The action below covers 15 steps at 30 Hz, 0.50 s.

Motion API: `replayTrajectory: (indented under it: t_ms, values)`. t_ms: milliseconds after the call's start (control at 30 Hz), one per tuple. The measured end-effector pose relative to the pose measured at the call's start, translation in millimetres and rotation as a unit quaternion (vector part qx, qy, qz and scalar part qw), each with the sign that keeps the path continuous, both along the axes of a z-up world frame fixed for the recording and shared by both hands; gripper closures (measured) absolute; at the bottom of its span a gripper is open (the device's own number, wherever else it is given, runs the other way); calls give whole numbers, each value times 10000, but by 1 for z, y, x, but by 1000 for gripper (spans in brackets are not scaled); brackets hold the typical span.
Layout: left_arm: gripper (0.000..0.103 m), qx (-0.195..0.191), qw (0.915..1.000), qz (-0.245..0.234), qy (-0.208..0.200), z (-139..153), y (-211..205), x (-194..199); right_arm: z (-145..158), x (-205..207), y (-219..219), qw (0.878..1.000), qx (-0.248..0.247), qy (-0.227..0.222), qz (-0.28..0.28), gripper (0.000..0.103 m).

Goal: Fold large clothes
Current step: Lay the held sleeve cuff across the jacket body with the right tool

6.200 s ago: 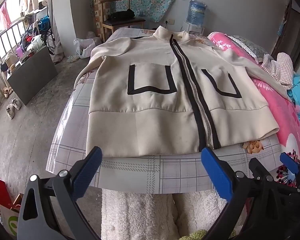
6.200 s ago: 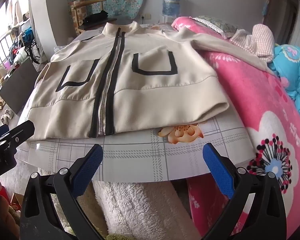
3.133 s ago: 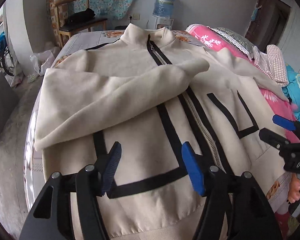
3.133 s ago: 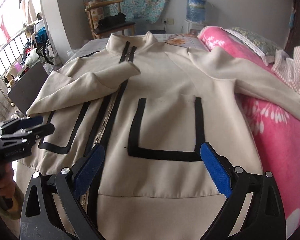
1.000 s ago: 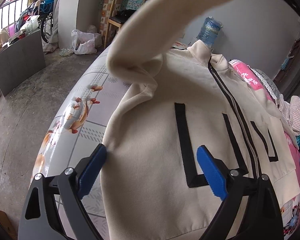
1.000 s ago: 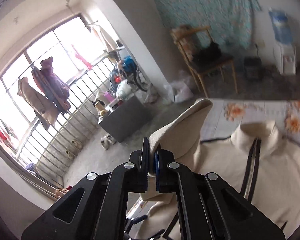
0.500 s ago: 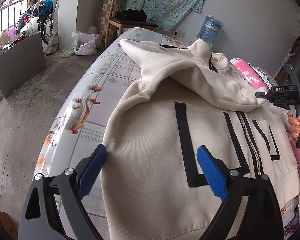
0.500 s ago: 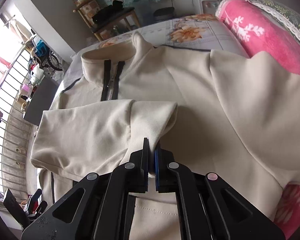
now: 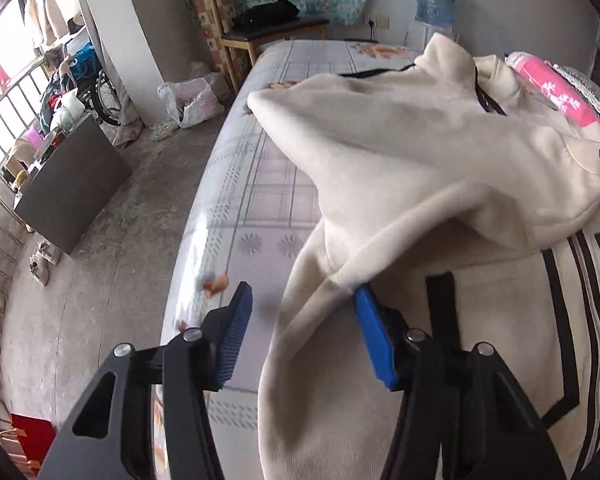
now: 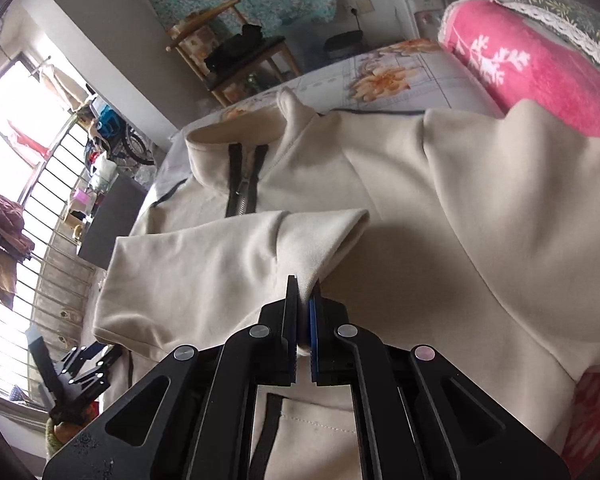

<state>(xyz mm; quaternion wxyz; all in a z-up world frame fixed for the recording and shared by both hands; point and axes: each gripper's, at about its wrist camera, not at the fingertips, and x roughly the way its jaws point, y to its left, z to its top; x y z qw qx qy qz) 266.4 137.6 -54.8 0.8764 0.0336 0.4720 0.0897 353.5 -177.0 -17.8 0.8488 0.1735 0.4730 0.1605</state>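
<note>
Meanwhile right tool (image 10: 304,300) clenched on sleeve cuff (image 10: 320,236); left tool (image 9: 300,320) closing, seemingly ungripped.

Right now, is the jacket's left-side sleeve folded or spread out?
Folded: the sleeve lies across the jacket chest, its cuff pinched in the right gripper.

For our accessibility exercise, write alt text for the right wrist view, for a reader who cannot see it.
The right gripper, shut, pinches the end of a cream jacket's sleeve, folded across the jacket's chest just below the zipped collar. The jacket lies on a bed, a pink quilt beside it.
</note>
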Motion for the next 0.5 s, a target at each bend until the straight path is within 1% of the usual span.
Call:
replayTrajectory:
  t_ms: [33, 67, 133, 167, 233, 300, 367, 400, 467, 500]
  values:
    - [69, 142, 9997, 183, -42, 2, 6, 2, 10, -1, 0, 9999, 97, -123, 58, 100]
    - [71, 76, 9993, 353, -124, 6, 16, 3, 20, -3, -1, 9995, 153, -260, 110, 100]
    - [70, -436, 9969, 609, -251, 11, 37, -1, 34, -9, -5, 9986, 154, -488, 161, 100]
    - [70, -592, 9958, 655, -247, 10, 44, -3, 34, -12, -9, 9984, 173, -513, 155, 100]
    - [68, -790, 9948, 619, -188, 7, 48, -7, 23, -13, -16, 9992, 53, -385, 102, 100]
    - [67, -1148, 9914, 625, -103, 8, 57, -16, -1, -10, -22, 9998, -220, -37, 1, 100]
    - [64, -1605, 9849, 649, -67, 15, 68, -29, -27, -6, -29, 9993, -133, 361, -12, 100]
    - [64, -1905, 9795, 636, -122, 22, 76, -38, -33, -6, -31, 9990, -112, 441, -3, 100]
    - [64, -2427, 9674, 632, -347, 40, 91, -53, -37, -6, -32, 9989, -92, 453, 74, 98]
    - [64, -2633, 9615, 640, -450, 48, 95, -57, -37, -6, -32, 9989, -78, 445, 117, 95]
